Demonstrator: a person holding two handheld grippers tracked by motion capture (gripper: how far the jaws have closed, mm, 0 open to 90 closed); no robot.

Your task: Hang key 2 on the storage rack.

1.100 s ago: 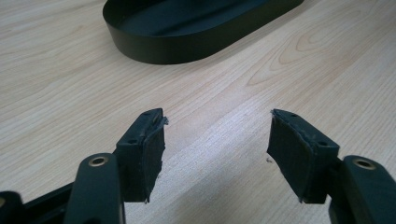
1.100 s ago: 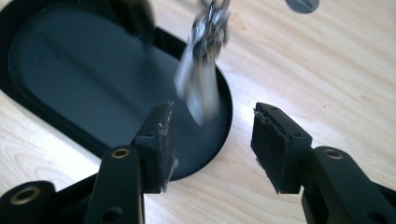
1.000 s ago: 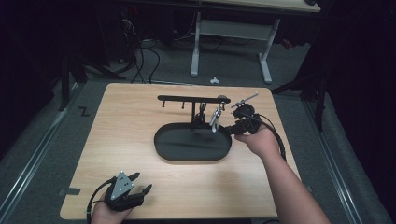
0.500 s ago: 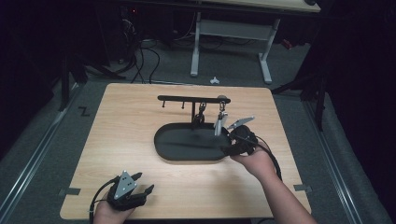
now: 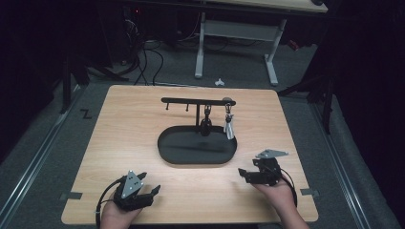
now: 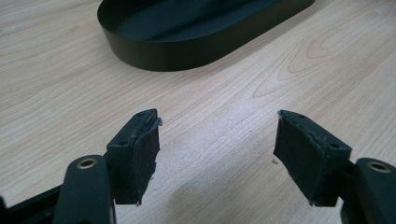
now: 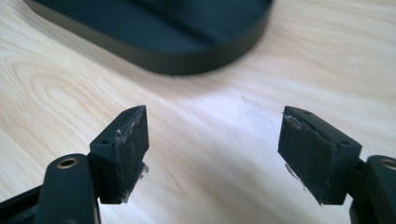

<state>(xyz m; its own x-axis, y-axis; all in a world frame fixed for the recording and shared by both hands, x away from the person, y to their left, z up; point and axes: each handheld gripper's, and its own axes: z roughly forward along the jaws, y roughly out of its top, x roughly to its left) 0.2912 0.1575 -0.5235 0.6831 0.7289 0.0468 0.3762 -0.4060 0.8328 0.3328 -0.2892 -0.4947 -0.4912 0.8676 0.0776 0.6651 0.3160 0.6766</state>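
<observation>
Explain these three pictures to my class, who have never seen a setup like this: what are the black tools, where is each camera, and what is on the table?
A person sits at a wooden table and holds a hand-operated clamp, called a gripper, in each hand. The high view looks down from above the person. There the left gripper shows near the bottom left and the right gripper near the bottom right.

The other two pictures come from small cameras that ride on the grippers and look along their two black jaws. In both gripper views the jaws stand wide apart with bare wood between them, so nothing is held.

In the middle of the table lies a black oval tray. From it rises a T-shaped stand with small hooks. A dark item and a pale item hang from it; they are too small to identify.
</observation>
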